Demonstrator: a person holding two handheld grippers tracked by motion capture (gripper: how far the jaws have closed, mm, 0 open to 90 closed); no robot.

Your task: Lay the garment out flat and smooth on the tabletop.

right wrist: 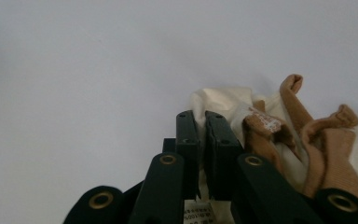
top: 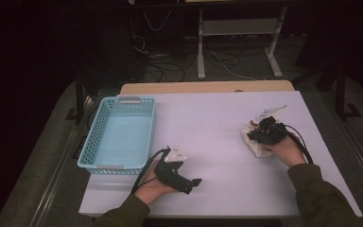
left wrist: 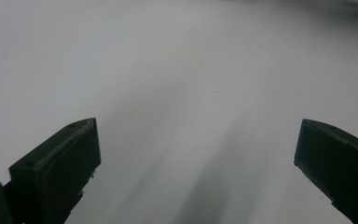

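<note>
Left gripper point(top: 194, 181) idle w/ jaws spread, right gripper point(right wrist: 204, 122) pinching cream-tan cloth point(right wrist: 284, 135) at table's point(top: 217, 118) right; grab done, move to blue basket point(top: 90, 142) prob left

Cream-and-tan cloth point(right wrist: 279, 135), pale blue basket point(top: 118, 135), white table point(top: 217, 123), black tongs point(right wrist: 204, 140).

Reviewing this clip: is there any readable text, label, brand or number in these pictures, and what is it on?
No text can be read.
Small white tag on the cream and tan garment: reddish print, too blurred to read.
White label low between the jaws of the right gripper: lines of small print, too small to read.
Blue basket, table and left gripper: no marks.
</note>
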